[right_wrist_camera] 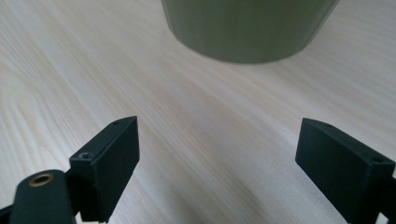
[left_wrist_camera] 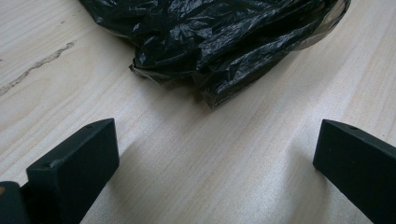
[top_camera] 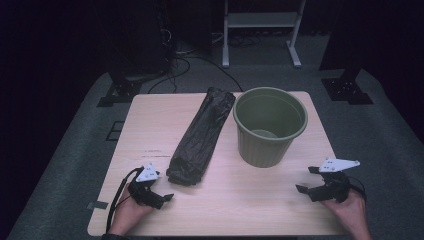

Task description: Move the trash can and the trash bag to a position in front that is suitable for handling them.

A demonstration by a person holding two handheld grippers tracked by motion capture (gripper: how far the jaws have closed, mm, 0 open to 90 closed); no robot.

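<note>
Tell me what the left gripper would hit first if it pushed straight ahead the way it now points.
Most likely the black plastic bag. In the left gripper view its crumpled near end lies directly ahead of the open left gripper, with bare table between them. The exact gap is hard to judge.

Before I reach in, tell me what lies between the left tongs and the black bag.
Nothing: bare wood of the table lies between the open left tongs and the near end of the black bag, as the left gripper view shows.
</note>
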